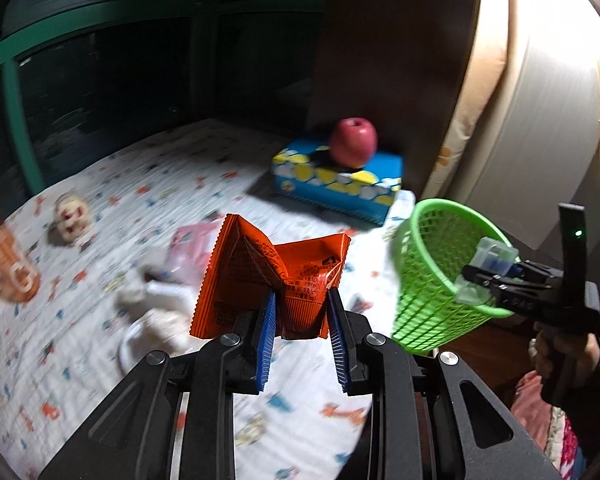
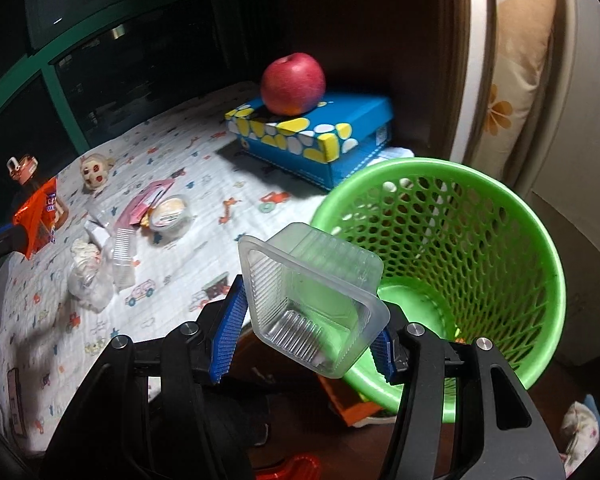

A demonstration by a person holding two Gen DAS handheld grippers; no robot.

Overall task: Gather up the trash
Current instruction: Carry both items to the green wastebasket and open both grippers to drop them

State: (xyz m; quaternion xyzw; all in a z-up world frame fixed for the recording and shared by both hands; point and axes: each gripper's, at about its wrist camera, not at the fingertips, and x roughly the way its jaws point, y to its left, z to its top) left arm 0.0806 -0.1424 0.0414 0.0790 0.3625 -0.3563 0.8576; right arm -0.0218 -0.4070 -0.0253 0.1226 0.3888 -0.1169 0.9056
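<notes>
Behind clear tray [image 2: 312,300], right claw [image 2: 306,340] half-hidden

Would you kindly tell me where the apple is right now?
In both wrist views, the apple sits on the blue box at the bed's far side, beyond the green basket.

left tongs [image 1: 301,294] pinching orange wrapper [image 1: 268,276], green basket [image 1: 440,272]

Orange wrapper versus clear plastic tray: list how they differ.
The orange wrapper is opaque, printed and crumpled; the clear plastic tray is see-through, rigid and ribbed. The wrapper sits in the left gripper, the tray in the right gripper beside the green basket. Both are held trash.
</notes>
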